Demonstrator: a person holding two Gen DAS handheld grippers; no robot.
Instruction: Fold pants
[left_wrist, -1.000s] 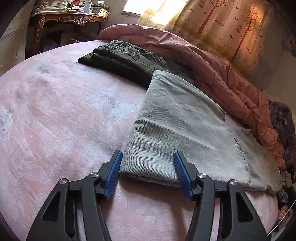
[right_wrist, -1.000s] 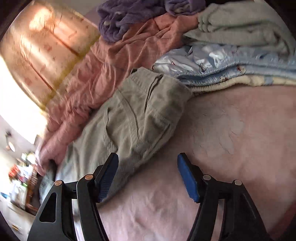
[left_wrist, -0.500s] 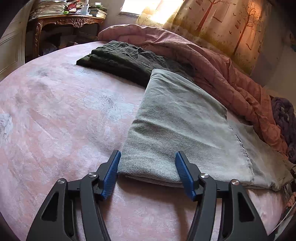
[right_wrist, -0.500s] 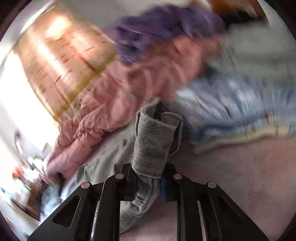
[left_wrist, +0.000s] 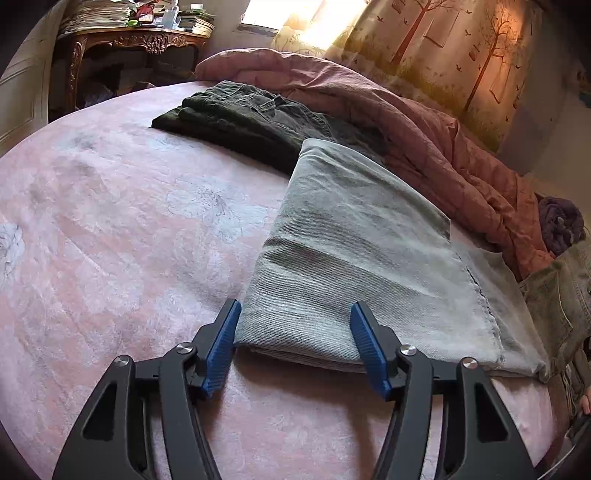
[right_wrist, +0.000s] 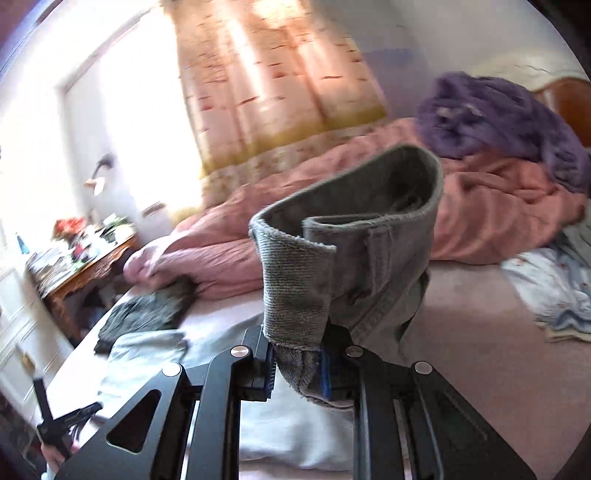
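Observation:
The grey pants (left_wrist: 362, 258) lie folded lengthwise on the pink bed cover (left_wrist: 110, 221). My left gripper (left_wrist: 295, 306) is open, and its blue pads (left_wrist: 221, 343) straddle the near folded corner of the legs without pinching it. My right gripper (right_wrist: 297, 365) is shut on the pants' waistband (right_wrist: 332, 266) and holds it up in the air above the bed, where the waist end curls over. The left wrist view shows that raised waist end (left_wrist: 561, 295) at its right edge.
A folded dark pair of pants (left_wrist: 251, 114) lies beyond the grey one. A rumpled pink quilt (left_wrist: 424, 140) runs along the far side, with a purple blanket (right_wrist: 509, 118) and light blue bedding (right_wrist: 554, 291) near it. A cluttered wooden table (left_wrist: 140, 37) stands past the bed.
My right gripper closed on the waistband, lifted it off the bed and rolled as it swung toward the legs. The left gripper stayed where it was, open.

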